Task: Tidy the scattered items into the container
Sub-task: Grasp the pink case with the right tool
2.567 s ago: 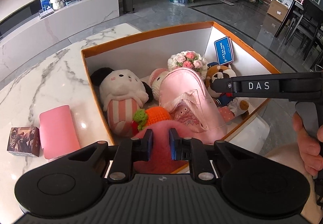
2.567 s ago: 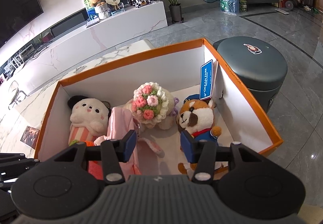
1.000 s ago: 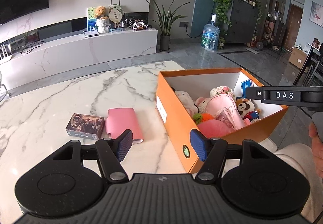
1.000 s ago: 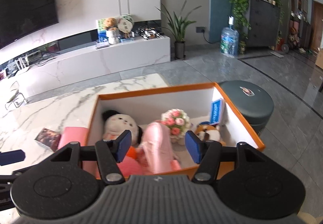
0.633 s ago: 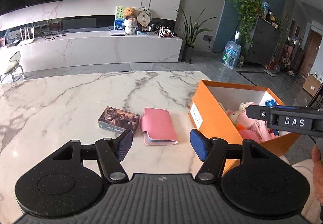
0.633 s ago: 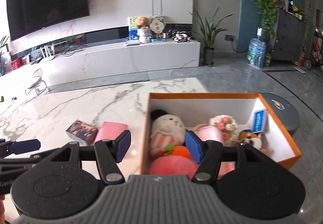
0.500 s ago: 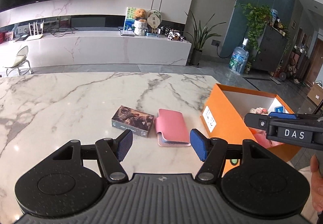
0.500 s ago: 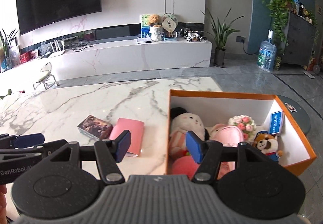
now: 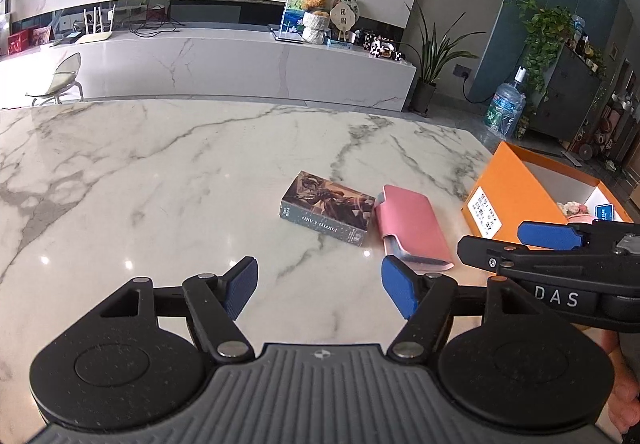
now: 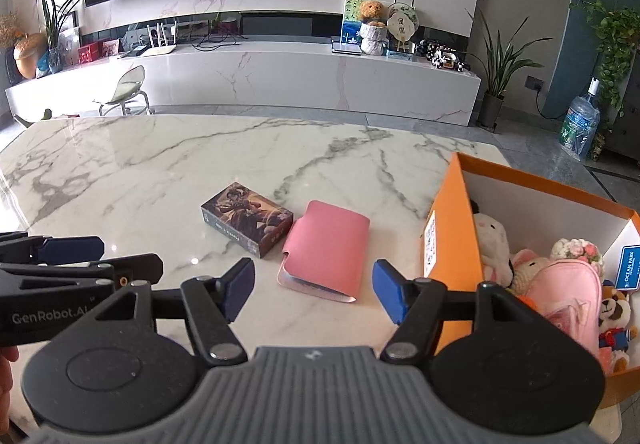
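two items lying on the marble, both grippers hovering empty

the left gripper (image 9: 318, 286) is hanging above the near part of the marble table (image 9: 160, 172), its jaws standing wide apart and holding nothing. the right gripper (image 10: 314, 290) is hovering beside it, jaws likewise spread wide with nothing between them. in the left wrist view the right gripper is reaching in from the right edge, with part of a hand (image 9: 624, 404) showing below it; in the right wrist view the left gripper is showing at the lower left.

a small illustrated card box (image 9: 327, 207) is lying flat on the table, and a pink pouch (image 9: 412, 226) is lying just beside it on the right, their near corners touching or almost touching; which one cannot be told. both are sitting ahead of the grippers, apart from the blue pads (image 9: 396, 286).

the orange box (image 10: 448, 240) is standing at the right end of the table, near the pouch but apart from it. inside it a white plush (image 10: 494, 244), a pink backpack (image 10: 568, 296), a crochet flower bouquet (image 10: 578, 249), a small red panda plush (image 10: 614, 318) and a blue card (image 10: 627, 267) leaning against the far wall are lying packed together.

beyond the table a long white tv console (image 10: 280, 80) is running along the wall.
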